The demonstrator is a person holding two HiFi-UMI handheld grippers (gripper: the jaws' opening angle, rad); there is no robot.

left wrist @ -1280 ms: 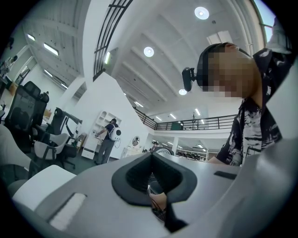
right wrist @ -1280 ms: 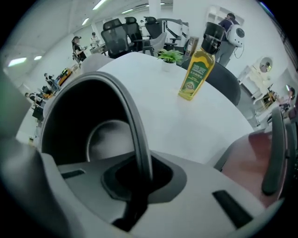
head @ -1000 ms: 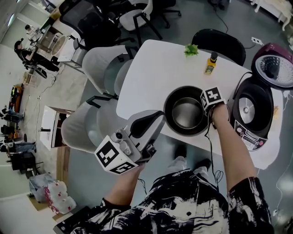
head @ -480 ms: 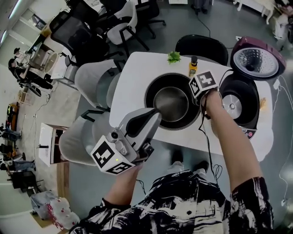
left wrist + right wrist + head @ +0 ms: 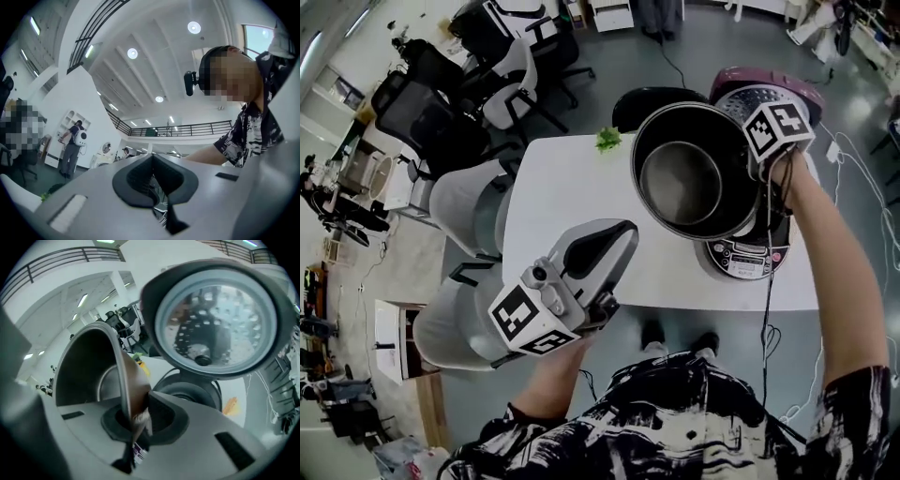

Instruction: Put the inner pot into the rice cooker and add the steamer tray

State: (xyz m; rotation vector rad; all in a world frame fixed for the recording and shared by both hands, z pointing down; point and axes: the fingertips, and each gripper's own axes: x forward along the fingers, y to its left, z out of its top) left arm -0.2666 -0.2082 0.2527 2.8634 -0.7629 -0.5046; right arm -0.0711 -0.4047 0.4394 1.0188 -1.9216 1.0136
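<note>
My right gripper (image 5: 758, 176) is shut on the rim of the dark inner pot (image 5: 692, 169). It holds the pot in the air, tilted, over the open rice cooker (image 5: 741, 255). In the right gripper view the pot's wall (image 5: 123, 380) is pinched between the pads of the gripper (image 5: 133, 416). Behind it stand the raised lid (image 5: 215, 319) and the cooker's round cavity (image 5: 190, 392). My left gripper (image 5: 619, 232) hovers near the table's front edge with nothing in it. In its own view the left gripper (image 5: 152, 161) points up at the ceiling and its pads meet.
The white table (image 5: 572, 206) carries a small green plant (image 5: 607, 139) at its far edge. Grey chairs (image 5: 464, 202) stand at the left and a black chair (image 5: 649, 98) stands behind the table. Cables (image 5: 766, 328) hang off the cooker's side.
The right gripper has lifted the inner pot off the table and carried it up and right, over the cooker. The left gripper has risen a little and tipped upward.
</note>
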